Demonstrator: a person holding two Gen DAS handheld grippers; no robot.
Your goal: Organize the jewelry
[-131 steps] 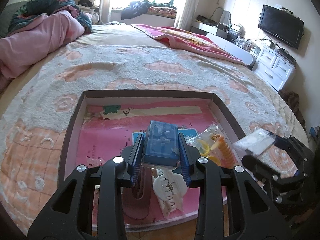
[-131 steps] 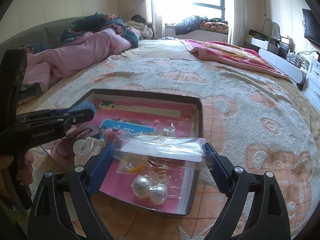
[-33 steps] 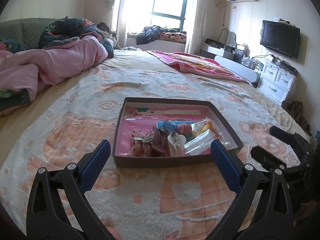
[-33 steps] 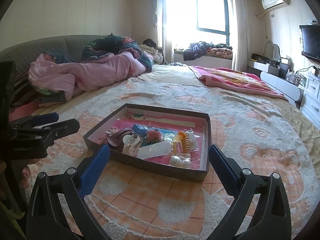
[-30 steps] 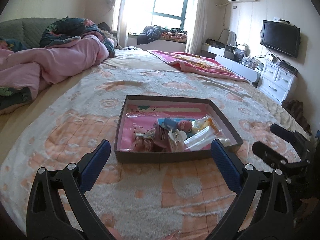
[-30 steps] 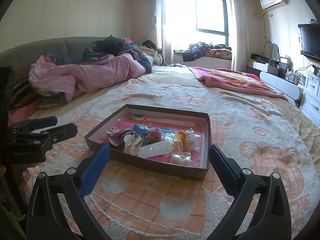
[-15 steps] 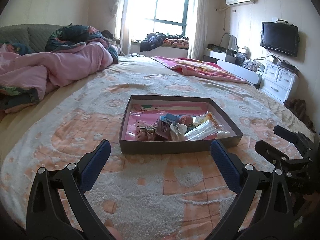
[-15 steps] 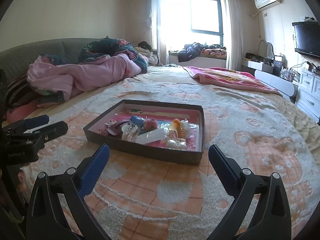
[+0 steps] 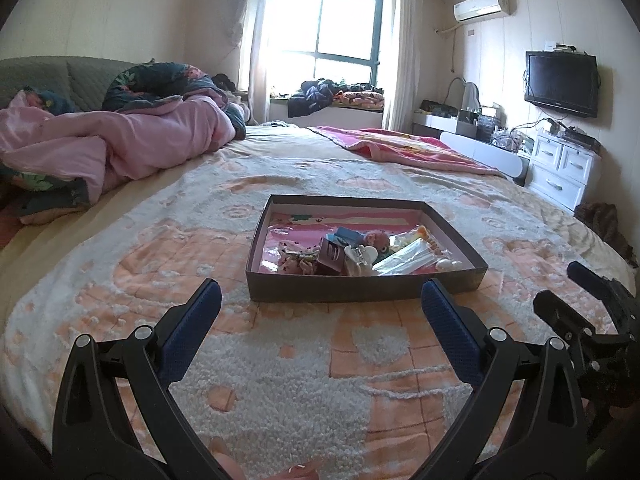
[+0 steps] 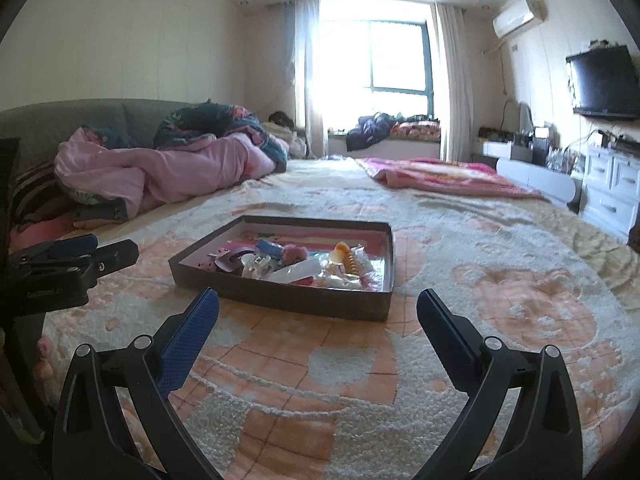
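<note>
bedspread (image 9: pixel 320 360) bears jewelry tray (image 9: pixel 360 290); both grippers (image 9: pixel 320 300) (image 10: pixel 318 300) gape empty.

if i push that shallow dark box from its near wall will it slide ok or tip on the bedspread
The shallow dark box is low and wide, so tipping looks unlikely. The fluffy bedspread would probably drag at it rather than let it glide. Its thin walls look like card and may flex, and the loose clear packet inside could shift.

Bare blanket (image 9: pixel 304 344) before tray (image 9: pixel 360 290); tray wall blocks low entry.
</note>
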